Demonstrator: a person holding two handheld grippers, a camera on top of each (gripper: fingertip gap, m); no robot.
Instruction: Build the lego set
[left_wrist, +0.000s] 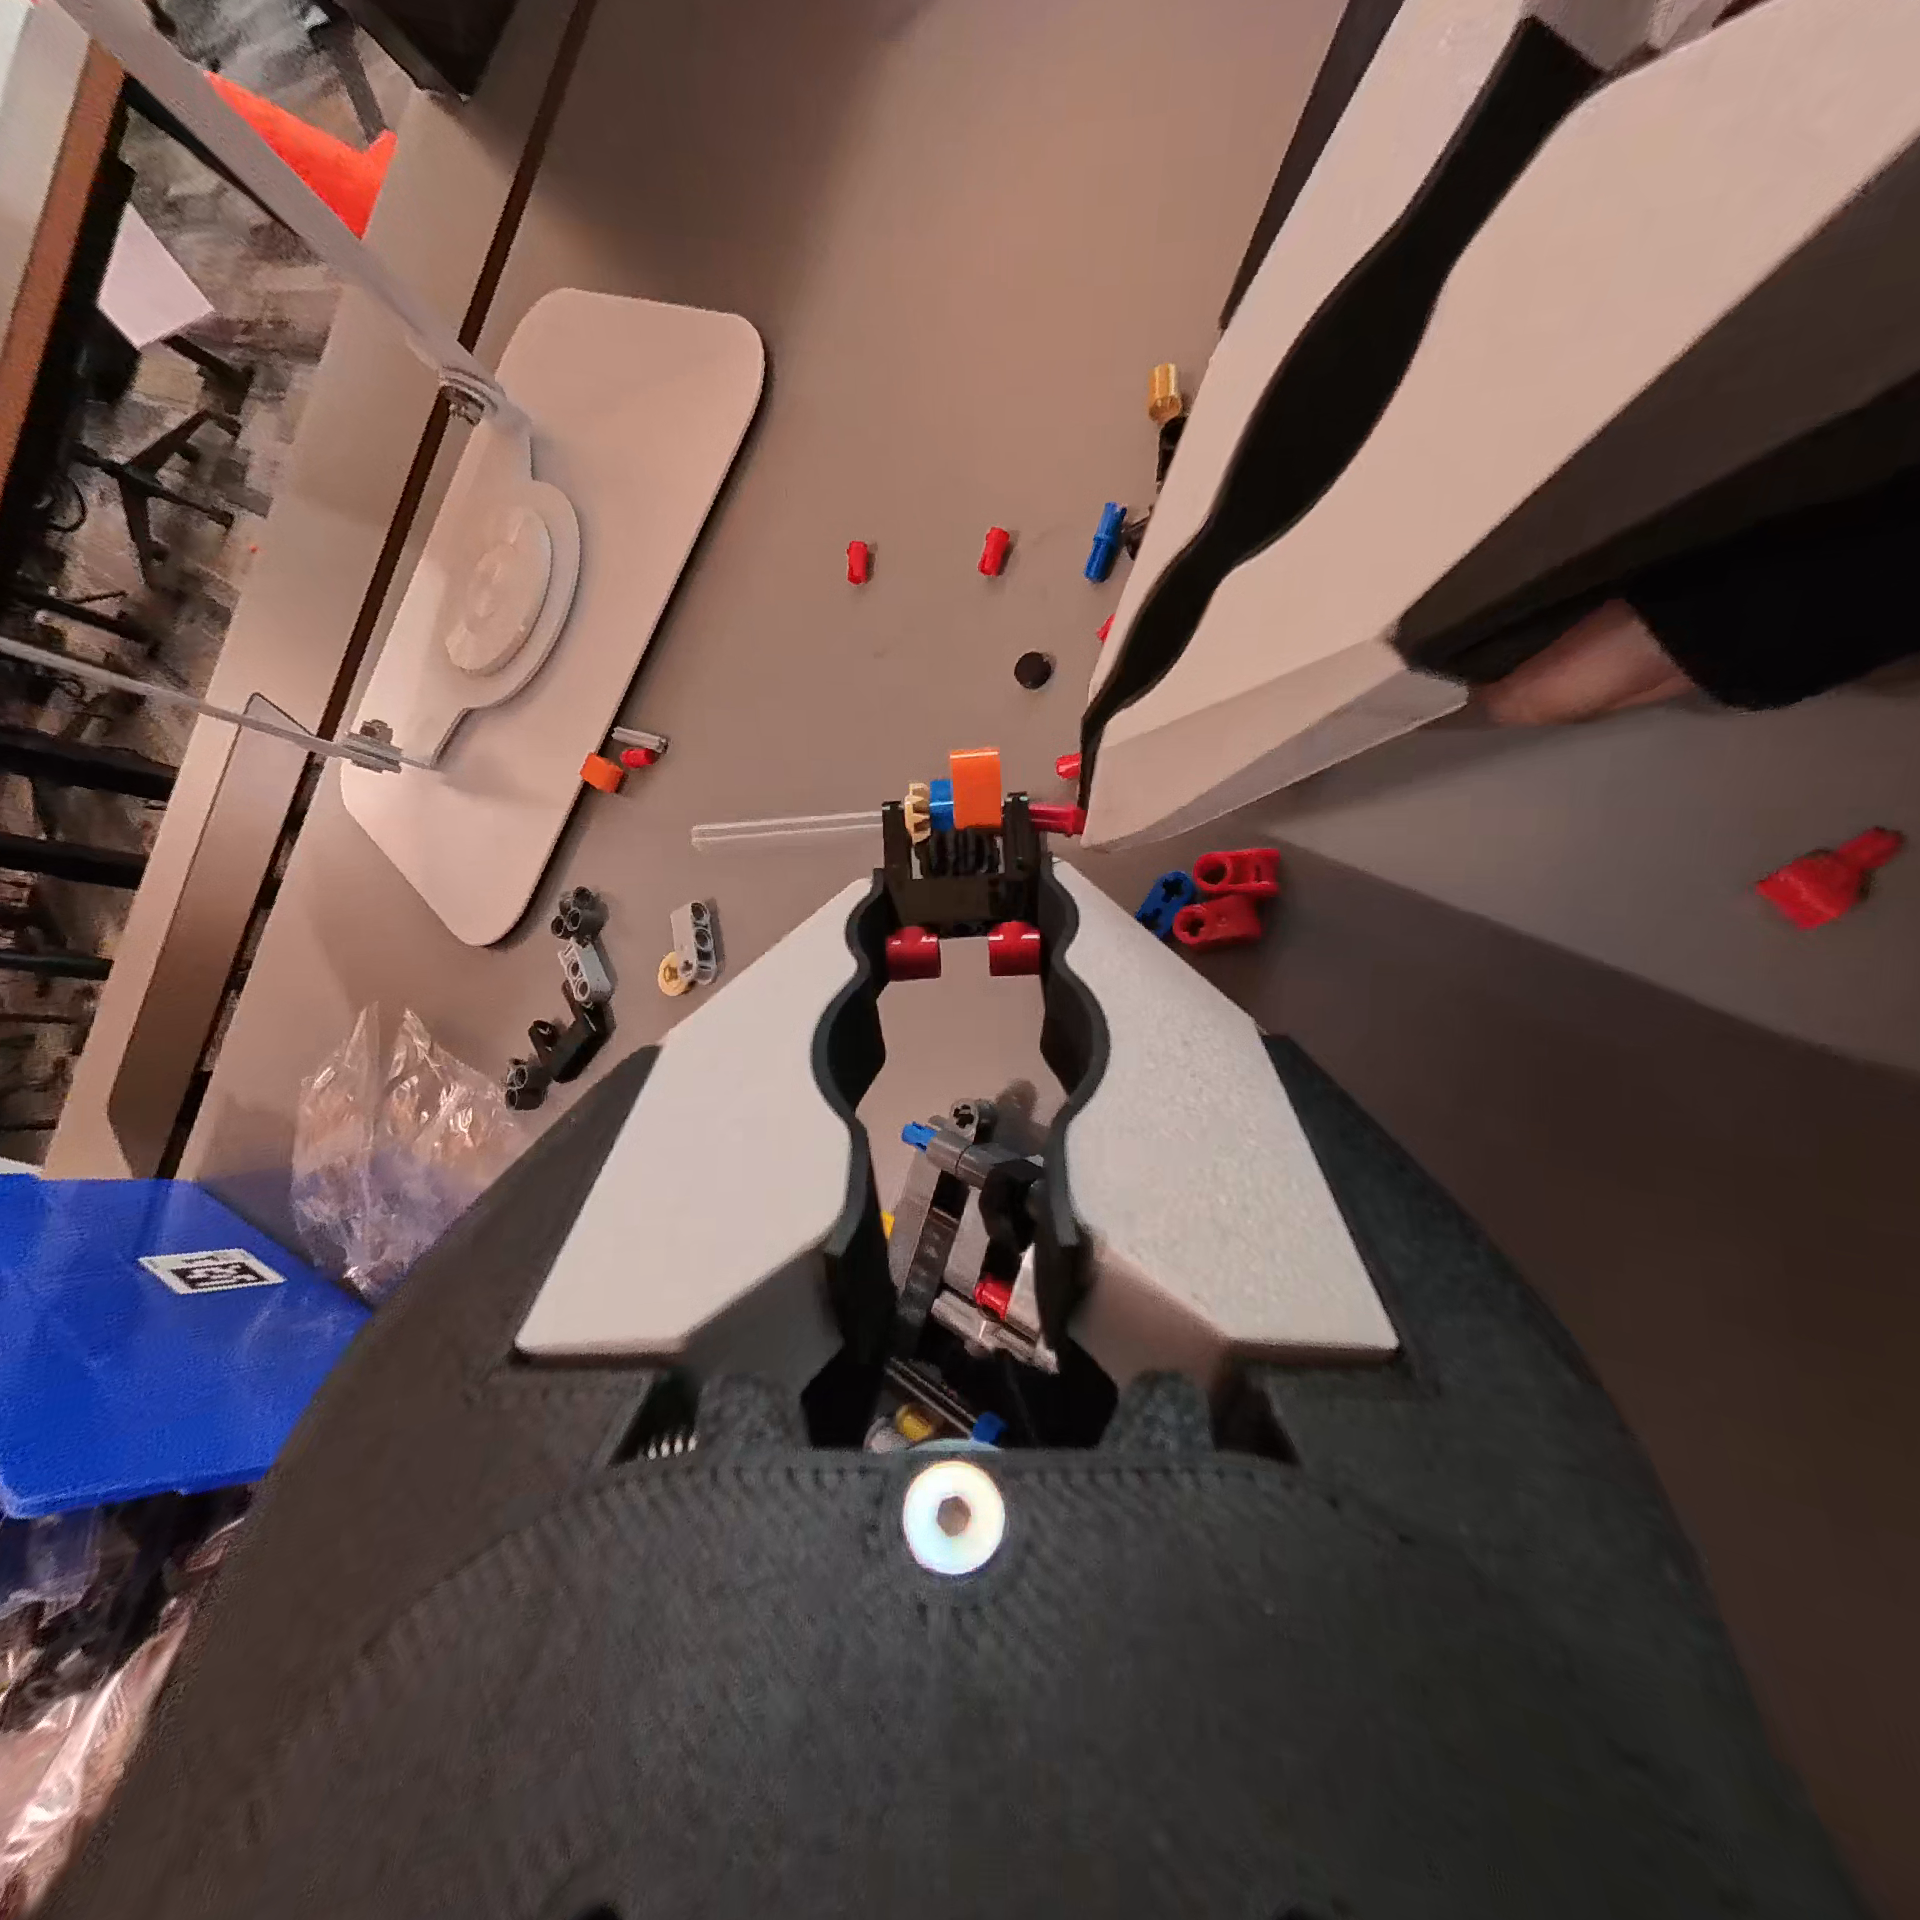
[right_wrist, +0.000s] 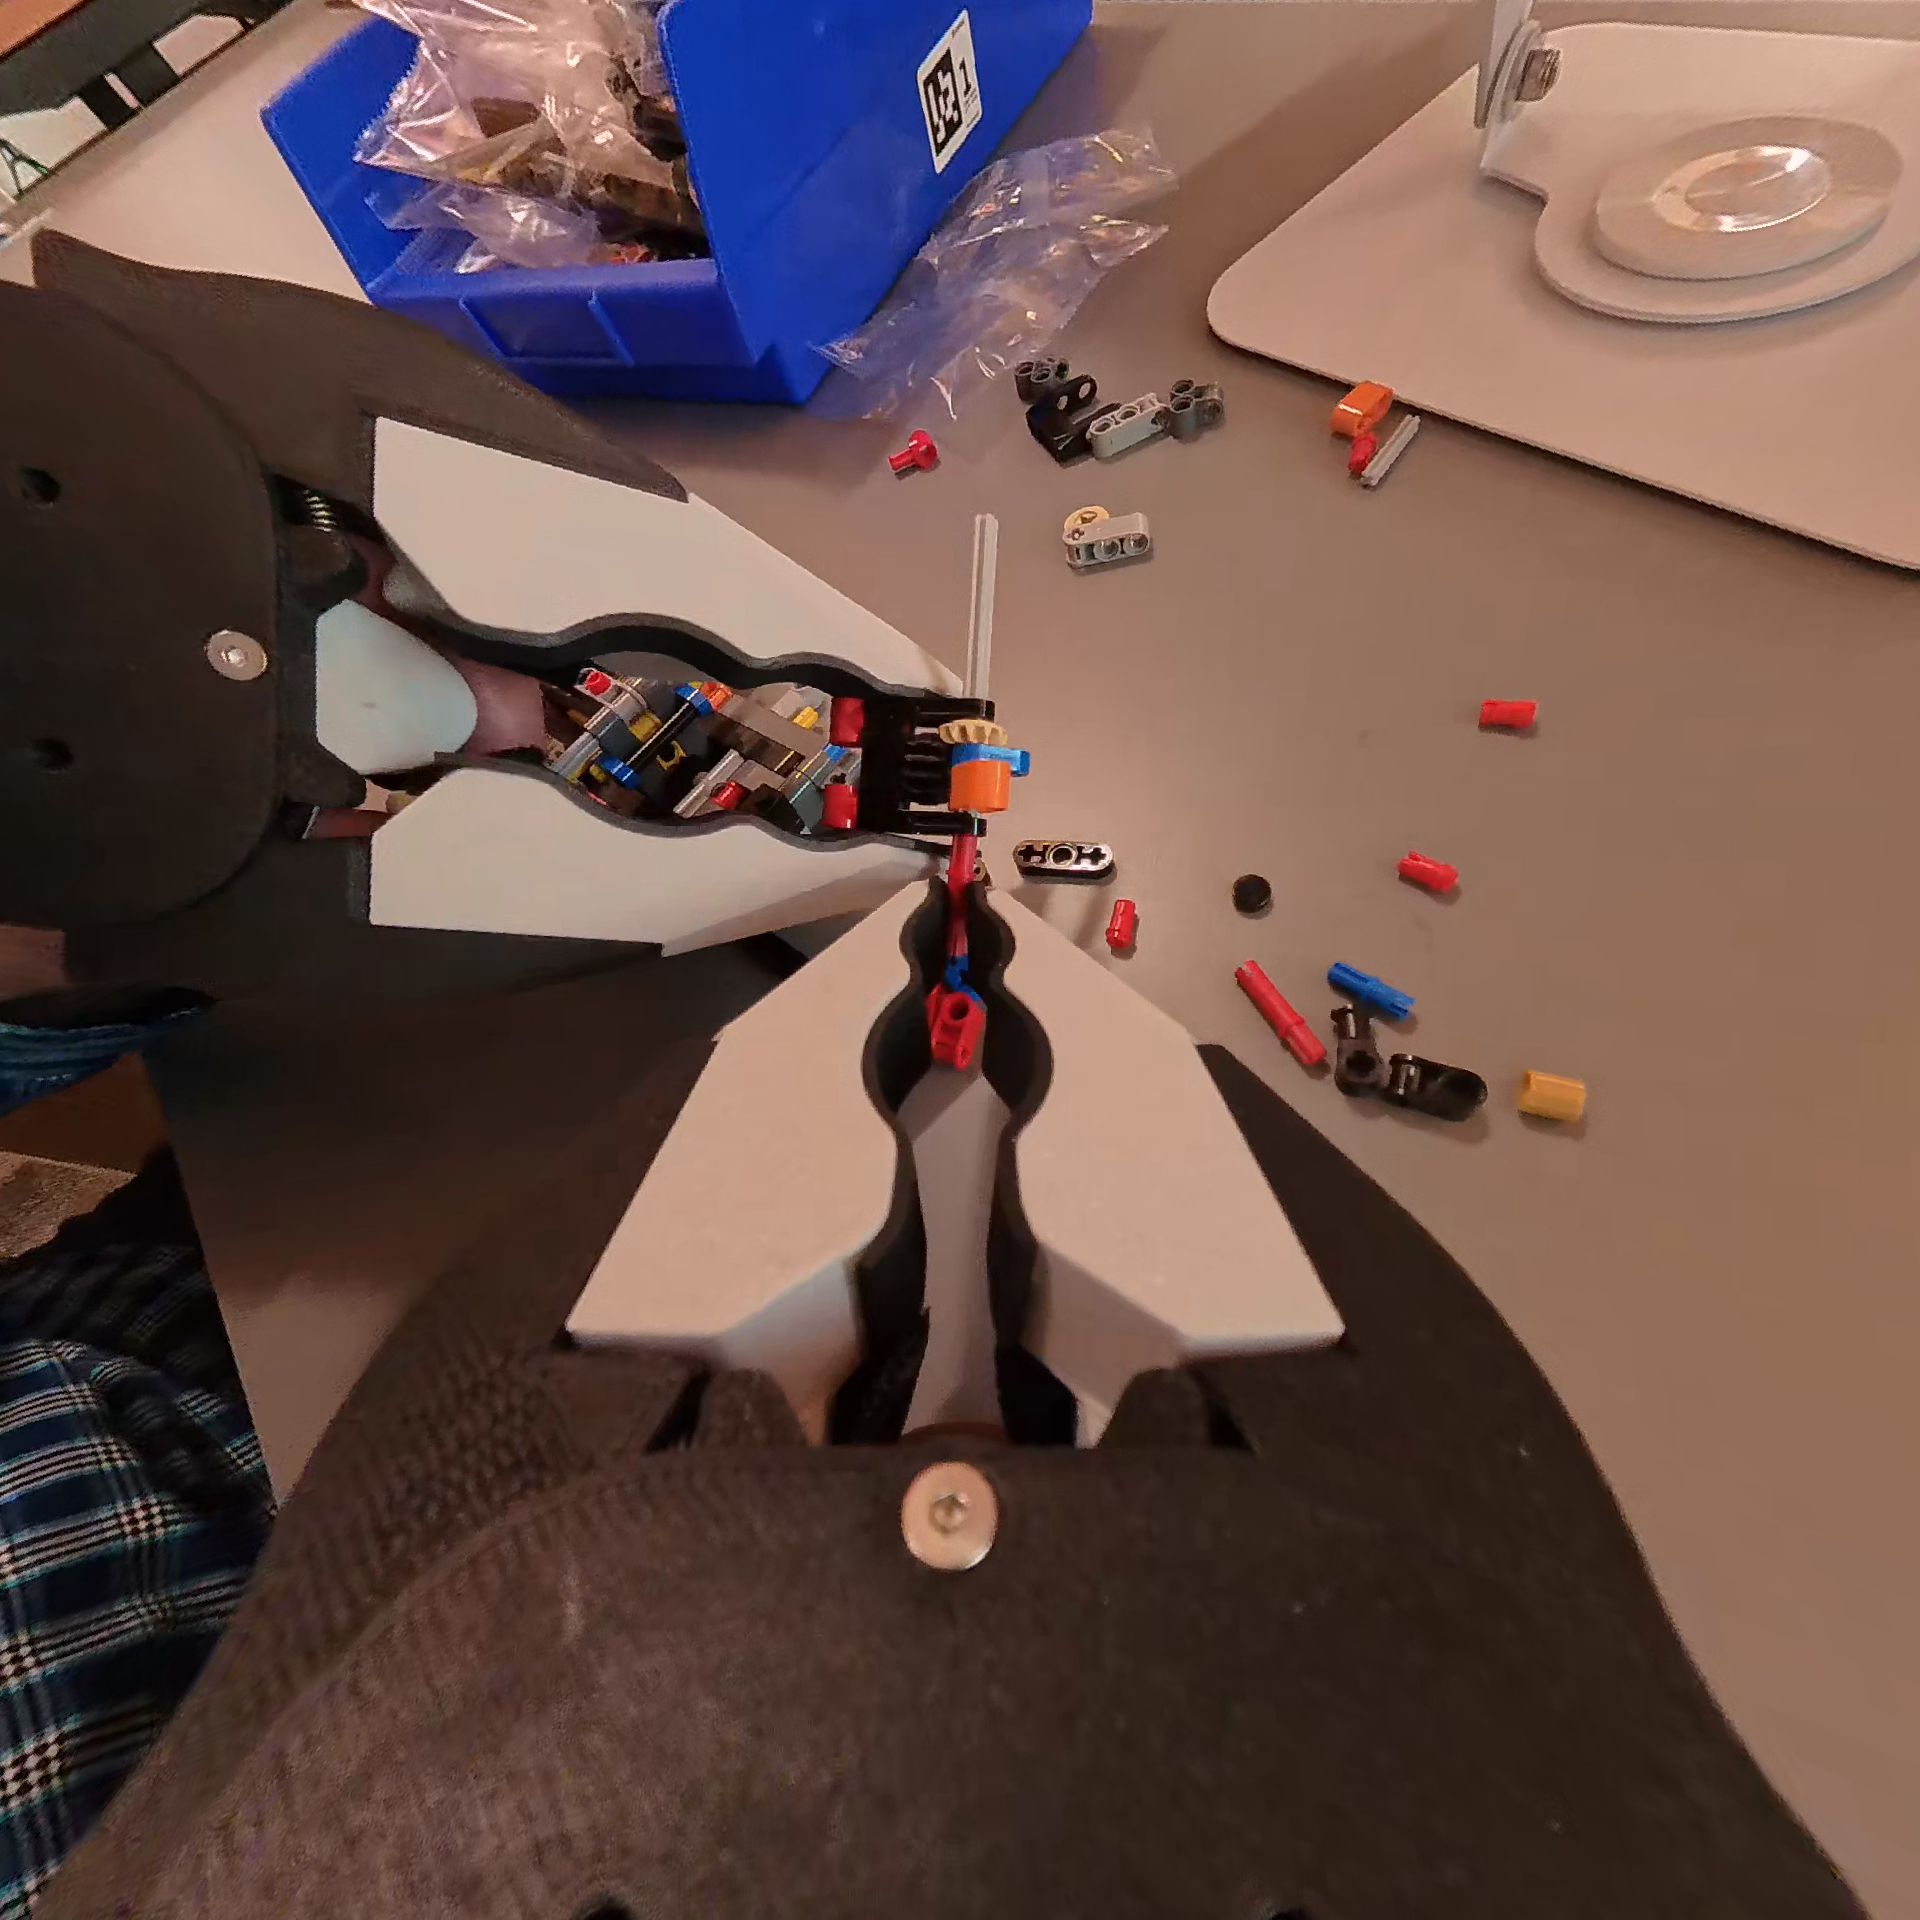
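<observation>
Between the left gripper (right_wrist: 940, 784) clamped on the lego assembly (right_wrist: 925, 769) and the right gripper (right_wrist: 961, 899) pinching a red axle (right_wrist: 963, 857): push straight inward, brace against the 2 fingers.

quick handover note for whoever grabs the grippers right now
Left gripper: shut on the part-built lego assembly, held above the table.
Right gripper: shut on a red axle whose tip meets the assembly's side.
Done: core built, with orange bush and tan gear fitted.
Left: seat the axle, then add the loose pieces, such as the red pins and yellow bush.
</observation>
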